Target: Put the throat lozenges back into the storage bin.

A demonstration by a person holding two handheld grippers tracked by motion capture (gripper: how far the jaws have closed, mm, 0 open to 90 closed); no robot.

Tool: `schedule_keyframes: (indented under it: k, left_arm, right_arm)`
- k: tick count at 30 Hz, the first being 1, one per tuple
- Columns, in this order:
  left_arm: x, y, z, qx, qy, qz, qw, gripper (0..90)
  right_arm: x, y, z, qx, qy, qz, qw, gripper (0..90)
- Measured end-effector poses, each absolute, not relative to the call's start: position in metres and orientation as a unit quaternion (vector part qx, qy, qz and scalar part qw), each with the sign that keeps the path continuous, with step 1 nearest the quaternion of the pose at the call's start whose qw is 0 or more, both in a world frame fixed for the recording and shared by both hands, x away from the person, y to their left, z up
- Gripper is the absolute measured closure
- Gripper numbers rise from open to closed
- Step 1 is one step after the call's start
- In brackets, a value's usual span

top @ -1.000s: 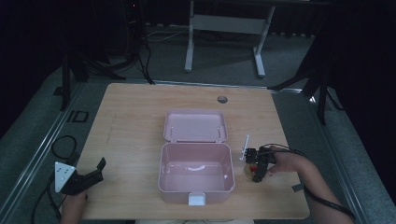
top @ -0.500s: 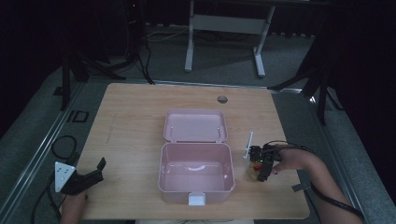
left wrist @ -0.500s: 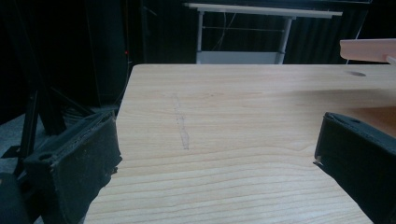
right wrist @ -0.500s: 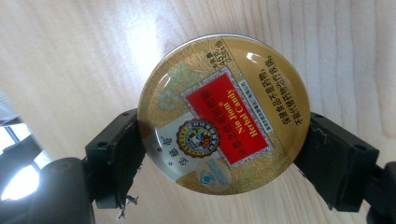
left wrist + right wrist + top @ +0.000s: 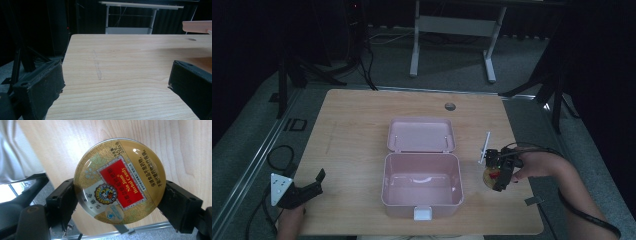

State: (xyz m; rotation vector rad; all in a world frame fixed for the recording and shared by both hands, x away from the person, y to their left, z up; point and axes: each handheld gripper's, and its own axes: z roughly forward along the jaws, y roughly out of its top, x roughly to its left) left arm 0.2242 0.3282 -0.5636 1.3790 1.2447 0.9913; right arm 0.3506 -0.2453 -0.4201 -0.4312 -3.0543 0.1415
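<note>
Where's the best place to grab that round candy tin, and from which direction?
Grip the round candy tin across its widest part, one jaw on each side of the rim, coming from above its flat lid. The smooth domed lid gives no purchase, while the rim does. The right hand-held gripper already clamps it this way.

Candy tin (image 5: 119, 180) rim sides hidden — tool pads cover them.
</note>
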Motion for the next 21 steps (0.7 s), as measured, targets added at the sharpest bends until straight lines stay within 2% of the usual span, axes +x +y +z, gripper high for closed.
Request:
schedule_keyframes:
  k: [8, 21]
  left_arm:
    - [0.224, 0.328, -0.564, 0.569, 0.514, 0.409, 0.495, 0.4]
    - [0.224, 0.328, -0.564, 0.569, 0.514, 0.409, 0.495, 0.5]
  right_arm:
    - [0.347, -0.24, -0.381, -0.147, -0.989, 0.035, 0.003, 19.9]
    - [0.345, -0.212, -0.375, -0.146, -0.989, 0.02, 0.005, 19.9]
